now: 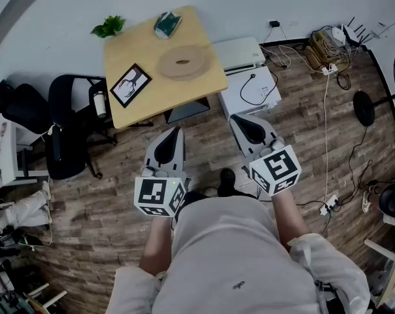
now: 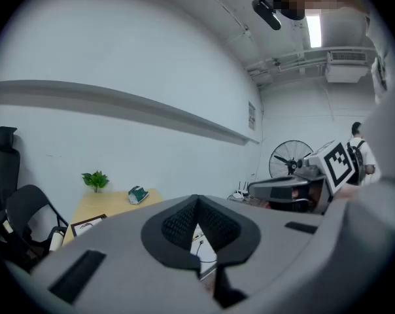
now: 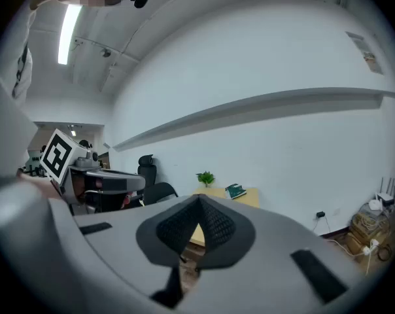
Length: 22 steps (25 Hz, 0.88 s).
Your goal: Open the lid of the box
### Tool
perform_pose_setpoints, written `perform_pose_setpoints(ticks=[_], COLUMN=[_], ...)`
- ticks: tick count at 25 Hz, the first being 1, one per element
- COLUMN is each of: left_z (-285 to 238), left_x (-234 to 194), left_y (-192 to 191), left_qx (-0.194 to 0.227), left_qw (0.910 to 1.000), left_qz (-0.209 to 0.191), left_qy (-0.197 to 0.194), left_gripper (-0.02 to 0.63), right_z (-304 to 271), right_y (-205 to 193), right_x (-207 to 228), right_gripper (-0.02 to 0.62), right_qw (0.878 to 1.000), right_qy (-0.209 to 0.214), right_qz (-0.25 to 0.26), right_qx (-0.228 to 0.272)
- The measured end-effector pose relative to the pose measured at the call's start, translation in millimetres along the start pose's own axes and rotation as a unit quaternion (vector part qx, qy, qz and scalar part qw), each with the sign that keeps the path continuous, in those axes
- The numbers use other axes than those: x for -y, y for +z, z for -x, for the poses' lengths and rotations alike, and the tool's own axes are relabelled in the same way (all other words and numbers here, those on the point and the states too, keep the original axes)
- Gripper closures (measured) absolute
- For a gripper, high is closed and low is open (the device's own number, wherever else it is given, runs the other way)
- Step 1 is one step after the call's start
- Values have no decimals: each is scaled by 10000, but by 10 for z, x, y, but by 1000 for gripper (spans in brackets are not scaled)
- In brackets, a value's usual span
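Observation:
A wooden table (image 1: 138, 51) stands ahead of me, well beyond both grippers. On it lie a round, flat wooden box (image 1: 182, 62) and a small green box (image 1: 167, 24), which also shows in the left gripper view (image 2: 138, 194) and the right gripper view (image 3: 235, 190). My left gripper (image 1: 176, 133) is held over the floor near my body, its jaws shut and empty (image 2: 197, 203). My right gripper (image 1: 242, 120) hangs beside it, also shut with nothing in it (image 3: 199, 203). Both point toward the table.
A framed picture (image 1: 131, 84) and a small plant (image 1: 108, 26) share the table. Black office chairs (image 1: 63, 126) stand to its left. White boxes (image 1: 250, 87), cables and a power strip (image 1: 328, 69) lie on the wooden floor at right, near a fan (image 2: 289, 159).

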<state>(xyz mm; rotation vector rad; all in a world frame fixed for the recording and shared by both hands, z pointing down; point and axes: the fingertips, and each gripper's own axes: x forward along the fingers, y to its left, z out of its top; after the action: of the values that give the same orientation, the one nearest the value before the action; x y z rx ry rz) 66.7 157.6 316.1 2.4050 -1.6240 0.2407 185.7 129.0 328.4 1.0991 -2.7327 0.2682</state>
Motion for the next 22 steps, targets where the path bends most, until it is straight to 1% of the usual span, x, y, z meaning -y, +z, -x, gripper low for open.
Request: perform_pose_setpoints(ticks=[10, 15, 19, 22], left_z=[-27, -75, -154, -204], left_x=[99, 140, 198, 260], left_y=[-79, -118, -167, -202], left_qx=[-20, -33, -64, -73], left_qw=[9999, 9999, 9998, 9999], left_qz=[68, 128, 170, 128], left_qy=[85, 98, 94, 86], left_gripper=[600, 600, 600, 600], right_z=[67, 75, 99, 123], right_y=[-94, -89, -169, -250], right_x=[42, 80, 123, 144], right_gripper=[597, 597, 597, 597], right_qw=[9999, 9997, 9999, 9998], right_qy=[109, 115, 107, 114], right_qz=[86, 153, 130, 157], right_qx=[-40, 118, 21, -44])
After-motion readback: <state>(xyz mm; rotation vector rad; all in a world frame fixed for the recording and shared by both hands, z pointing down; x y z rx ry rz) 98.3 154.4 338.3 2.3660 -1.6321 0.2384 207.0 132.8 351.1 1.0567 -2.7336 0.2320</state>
